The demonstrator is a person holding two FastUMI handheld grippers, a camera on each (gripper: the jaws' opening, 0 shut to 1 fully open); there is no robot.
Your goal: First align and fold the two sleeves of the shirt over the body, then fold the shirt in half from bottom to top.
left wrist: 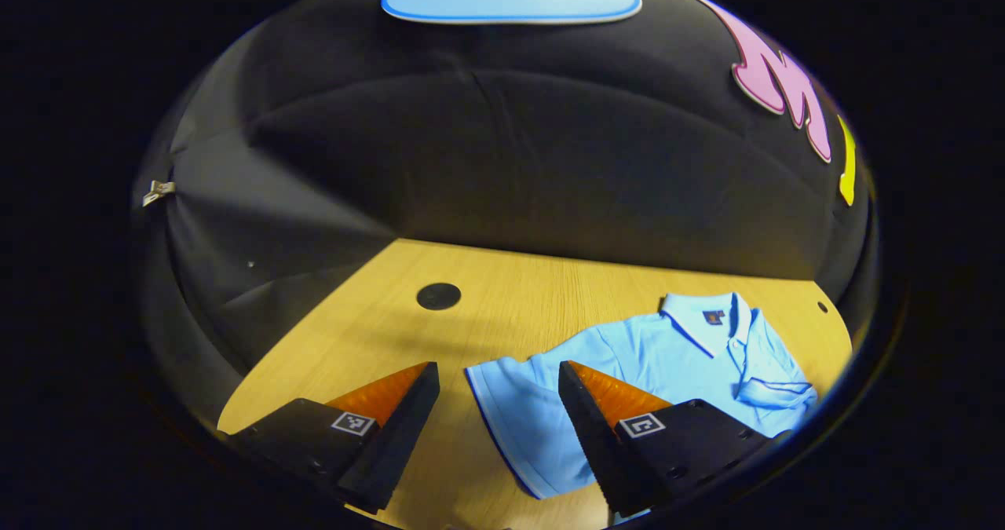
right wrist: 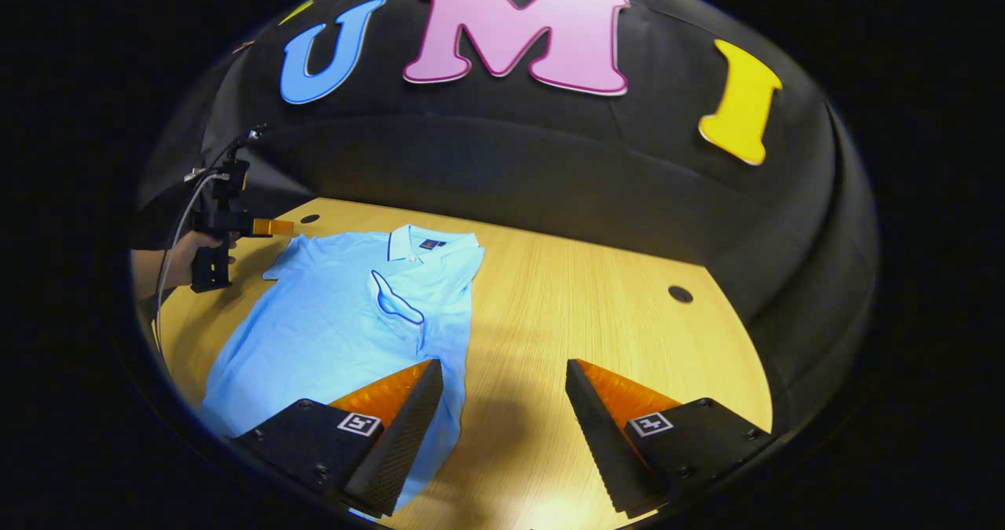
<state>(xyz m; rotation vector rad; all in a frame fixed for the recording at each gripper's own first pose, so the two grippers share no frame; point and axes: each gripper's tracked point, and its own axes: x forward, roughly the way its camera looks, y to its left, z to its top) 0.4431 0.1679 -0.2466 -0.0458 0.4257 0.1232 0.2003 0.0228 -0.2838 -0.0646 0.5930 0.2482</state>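
A light blue polo shirt (left wrist: 675,357) lies flat on the wooden table (left wrist: 510,294), collar (left wrist: 710,318) toward the far wall. One sleeve (right wrist: 396,306) is folded over the chest; the other sleeve (left wrist: 510,404) spreads out flat. My left gripper (left wrist: 497,369) is open above that spread sleeve, its one finger over the cloth and the other over bare wood. In the right gripper view the left gripper (right wrist: 275,226), held by a hand (right wrist: 180,259), hovers by the shirt's (right wrist: 338,318) far shoulder. My right gripper (right wrist: 504,367) is open over the table beside the shirt's side edge, holding nothing.
The table (right wrist: 597,310) has round dark holes (left wrist: 438,296) (right wrist: 680,294) near its back edge. The black booth wall closes in behind and at the sides. Bare wood lies to the right of the shirt in the right gripper view.
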